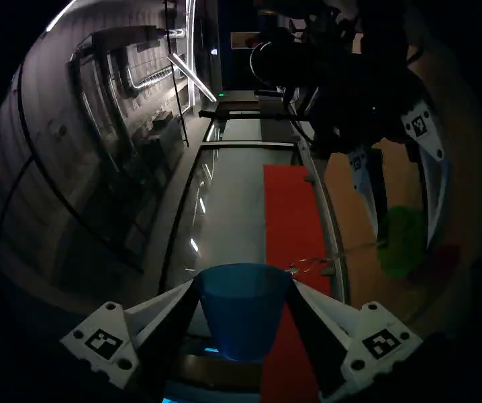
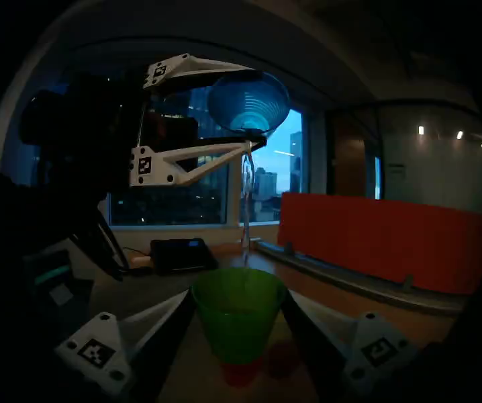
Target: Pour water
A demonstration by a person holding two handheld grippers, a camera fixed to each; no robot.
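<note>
Left gripper view: the left tool (image 1: 243, 289) is clamped on a blue cup (image 1: 243, 316), one finger pressing each side of its wall. The cup sits between the fingertips, rim away from the camera.

Right gripper view: the right tool (image 2: 239, 295) is clamped on a green cup (image 2: 239, 322), gripped on both sides and standing upright with its mouth open upward. The cup is just above the wooden surface (image 2: 328, 292). Two red patches lie on the surface beneath it; what they are cannot be told.

Above the green cup, the same view shows the left tool holding the blue cup tipped over, its base turned toward the camera. A thin stream of water (image 2: 246, 201) runs from the lower edge of the blue cup straight down into the mouth of the green cup. The two cups are apart, joined only by the stream. The hand behind the left tool is too dark to make out.

Farther off, a dark flat device (image 2: 180, 254) lies on the surface near the window sill. A red partition (image 2: 389, 235) stands along the surface's far edge on the right. Beyond it, a window (image 2: 278, 168) shows city buildings in dusk light.
</note>
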